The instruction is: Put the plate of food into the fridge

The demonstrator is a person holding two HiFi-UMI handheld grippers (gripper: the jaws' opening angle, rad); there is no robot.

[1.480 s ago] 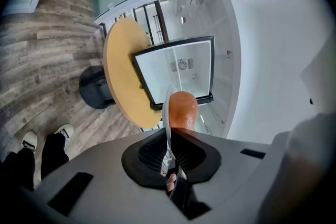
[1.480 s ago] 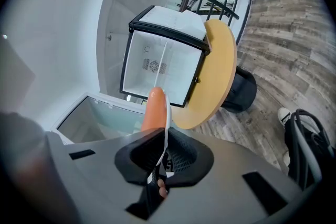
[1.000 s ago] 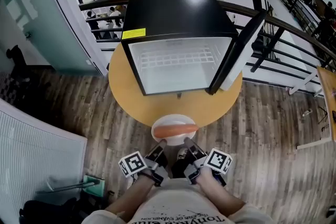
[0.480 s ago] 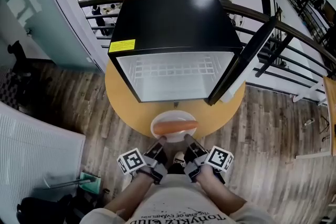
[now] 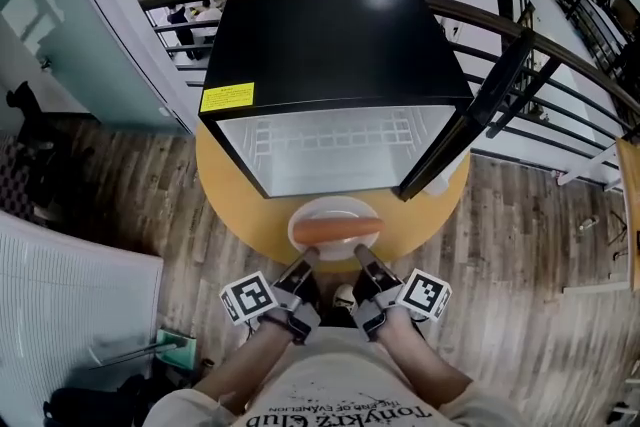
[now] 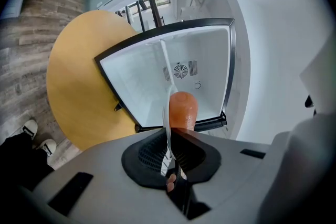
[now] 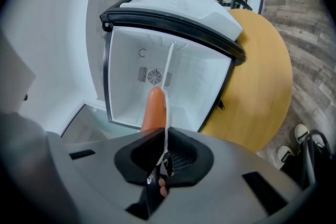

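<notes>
A white plate (image 5: 332, 218) carrying an orange sausage (image 5: 335, 230) hangs over the near edge of the round wooden table (image 5: 228, 200). My left gripper (image 5: 306, 264) is shut on the plate's near-left rim and my right gripper (image 5: 361, 261) is shut on its near-right rim. In each gripper view the plate (image 6: 166, 107) (image 7: 167, 107) shows edge-on between the jaws, with the sausage (image 6: 182, 110) (image 7: 154, 108) beside it. The black mini fridge (image 5: 330, 65) stands on the table just beyond, its door (image 5: 470, 110) swung open to the right and its white interior (image 5: 335, 150) with a wire shelf facing me.
A metal railing (image 5: 560, 55) runs behind and to the right of the table, with a lower floor beyond it. Wood flooring (image 5: 520, 245) surrounds the table. A white radiator panel (image 5: 70, 295) stands at my left. My shoes (image 5: 343, 298) show below the grippers.
The plate and both grippers have moved forward toward the open fridge. The fridge now looms larger and nearer in the head view.
</notes>
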